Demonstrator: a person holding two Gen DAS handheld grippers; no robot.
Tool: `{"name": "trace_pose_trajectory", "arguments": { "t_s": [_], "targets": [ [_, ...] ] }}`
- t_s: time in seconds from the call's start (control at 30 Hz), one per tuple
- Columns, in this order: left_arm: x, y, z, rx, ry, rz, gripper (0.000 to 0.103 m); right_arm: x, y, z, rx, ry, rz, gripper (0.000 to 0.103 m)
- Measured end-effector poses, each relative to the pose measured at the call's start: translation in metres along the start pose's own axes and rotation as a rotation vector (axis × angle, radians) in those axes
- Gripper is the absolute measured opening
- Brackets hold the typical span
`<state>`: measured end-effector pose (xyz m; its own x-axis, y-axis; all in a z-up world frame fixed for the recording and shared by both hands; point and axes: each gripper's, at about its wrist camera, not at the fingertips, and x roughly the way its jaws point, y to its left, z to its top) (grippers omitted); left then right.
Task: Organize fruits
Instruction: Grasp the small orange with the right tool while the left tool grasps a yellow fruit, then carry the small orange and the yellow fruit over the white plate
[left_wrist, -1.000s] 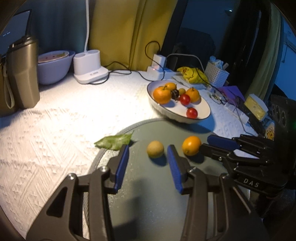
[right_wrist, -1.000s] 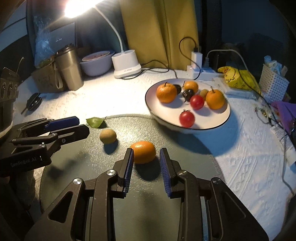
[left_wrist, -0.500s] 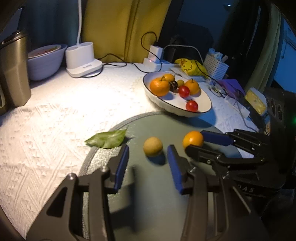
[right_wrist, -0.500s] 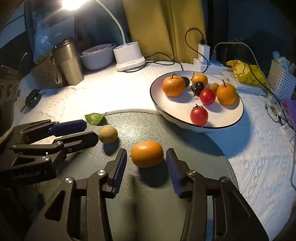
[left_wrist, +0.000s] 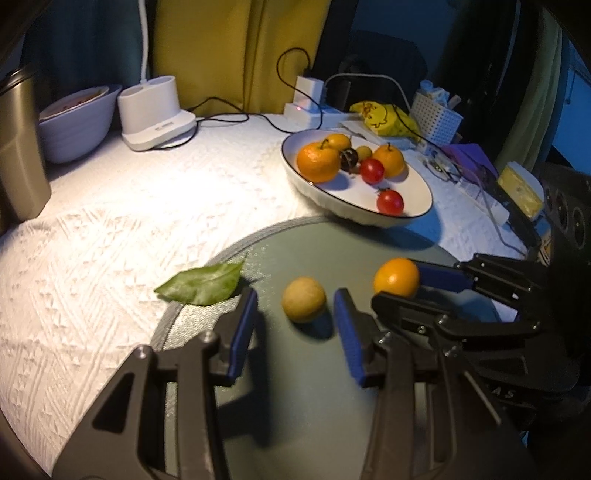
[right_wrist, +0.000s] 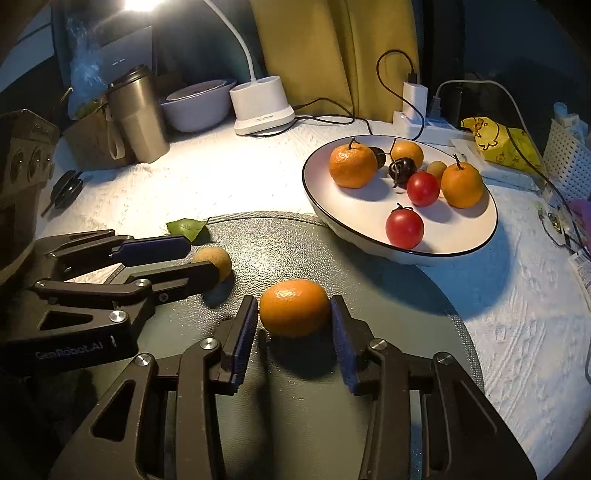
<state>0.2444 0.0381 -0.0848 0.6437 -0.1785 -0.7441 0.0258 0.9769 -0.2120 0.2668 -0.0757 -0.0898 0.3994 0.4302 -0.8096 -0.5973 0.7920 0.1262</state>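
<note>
Both grippers are at the grasping step, each one set around a fruit on the round grey mat (right_wrist: 406, 295). The right gripper (right_wrist: 293, 325) has its jaws spread, with the orange mandarin (right_wrist: 293, 308) between them, almost touching. The left gripper (left_wrist: 295, 325) is also spread around the small, dull yellow-brown fruit (left_wrist: 303, 299). Next, the jaws should probably close gently, then carry the fruits to the white plate (right_wrist: 461, 243), which already holds several fruits.
</note>
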Motion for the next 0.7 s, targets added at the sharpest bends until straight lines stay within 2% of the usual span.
{"name": "trace_pose_trajectory", "arguments": {
  "t_s": [0.17, 0.4, 0.7],
  "targets": [
    [0.003, -0.004, 0.001, 0.013, 0.006, -0.004, 0.043, -0.004, -0.006, 0.000, 0.009, -0.011, -0.005, 0.042],
    [0.008, -0.009, 0.001, 0.029, 0.033, -0.009, 0.027, -0.013, -0.016, -0.001, 0.028, -0.037, -0.012, 0.042],
    [0.004, -0.021, 0.004, 0.052, 0.019, -0.007, 0.027, -0.025, -0.029, 0.000, 0.045, -0.066, -0.020, 0.042]
  ]
}}
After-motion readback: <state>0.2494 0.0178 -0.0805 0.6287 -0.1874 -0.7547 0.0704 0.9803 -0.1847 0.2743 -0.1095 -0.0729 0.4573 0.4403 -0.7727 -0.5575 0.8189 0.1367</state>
